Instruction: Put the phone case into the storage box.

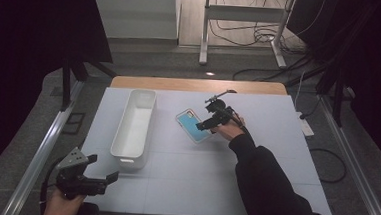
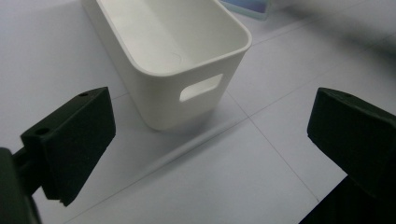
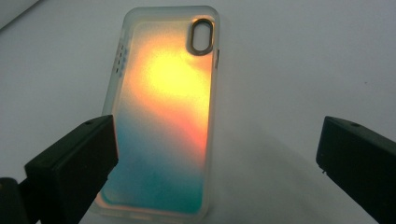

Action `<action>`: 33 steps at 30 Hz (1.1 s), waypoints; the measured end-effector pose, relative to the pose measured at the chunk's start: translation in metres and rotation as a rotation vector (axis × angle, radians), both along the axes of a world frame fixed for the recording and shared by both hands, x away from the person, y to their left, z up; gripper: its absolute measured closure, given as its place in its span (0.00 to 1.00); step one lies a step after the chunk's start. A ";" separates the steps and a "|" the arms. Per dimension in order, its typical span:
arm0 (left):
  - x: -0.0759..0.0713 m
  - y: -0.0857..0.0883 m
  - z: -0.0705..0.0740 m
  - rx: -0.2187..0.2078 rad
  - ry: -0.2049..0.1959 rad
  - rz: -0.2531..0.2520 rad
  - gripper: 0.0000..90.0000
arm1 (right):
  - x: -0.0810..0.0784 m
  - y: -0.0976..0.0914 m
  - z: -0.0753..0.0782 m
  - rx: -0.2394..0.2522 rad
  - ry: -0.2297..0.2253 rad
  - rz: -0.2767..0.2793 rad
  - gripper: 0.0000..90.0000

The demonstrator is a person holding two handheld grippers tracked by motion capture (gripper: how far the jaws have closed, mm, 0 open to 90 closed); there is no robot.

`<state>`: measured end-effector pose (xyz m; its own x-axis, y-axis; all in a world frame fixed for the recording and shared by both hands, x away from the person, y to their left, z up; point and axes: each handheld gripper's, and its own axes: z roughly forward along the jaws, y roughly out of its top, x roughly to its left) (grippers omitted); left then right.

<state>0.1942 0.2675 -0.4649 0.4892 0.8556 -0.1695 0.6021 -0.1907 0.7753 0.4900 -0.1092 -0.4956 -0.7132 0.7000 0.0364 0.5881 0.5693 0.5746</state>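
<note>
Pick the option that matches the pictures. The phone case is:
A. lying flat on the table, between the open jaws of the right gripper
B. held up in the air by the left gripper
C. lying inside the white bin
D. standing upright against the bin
A: the phone case lies flat on the table, with the right gripper open over it, outside the bin.

My right tool (image 3: pixel 217 154) has black jaws, and so does my left tool (image 2: pixel 210 144). The case (image 3: pixel 166 116) under mine shimmers: yellow-orange near its dark-ringed camera hole, fading through pink to teal, with a frosted clear rim; from above it looks plain turquoise. The bin (image 2: pixel 173 42) is white. The bench (image 1: pixel 270 157) is pale grey-white with a wooden far edge. My sleeve (image 1: pixel 266 185) is black.
</note>
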 end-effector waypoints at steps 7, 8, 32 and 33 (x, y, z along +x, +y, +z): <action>0.000 0.000 0.000 -0.003 0.000 0.000 0.02 | 0.003 0.005 -0.014 -0.032 0.017 0.013 0.00; 0.000 0.000 0.000 -0.003 0.000 0.000 0.02 | 0.003 0.005 -0.016 -0.035 0.023 0.016 0.00; 0.000 0.000 0.000 0.002 0.002 0.001 0.02 | 0.001 0.000 -0.013 -0.073 0.063 0.015 0.69; 0.000 0.000 0.000 0.003 0.003 0.001 0.02 | 0.002 -0.001 -0.013 -0.064 0.072 0.016 0.73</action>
<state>0.1944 0.2672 -0.4651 0.4878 0.8566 -0.1684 0.6043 -0.1921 0.7733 0.4917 -0.1106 -0.5082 -0.7211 0.6914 0.0438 0.6174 0.6127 0.4933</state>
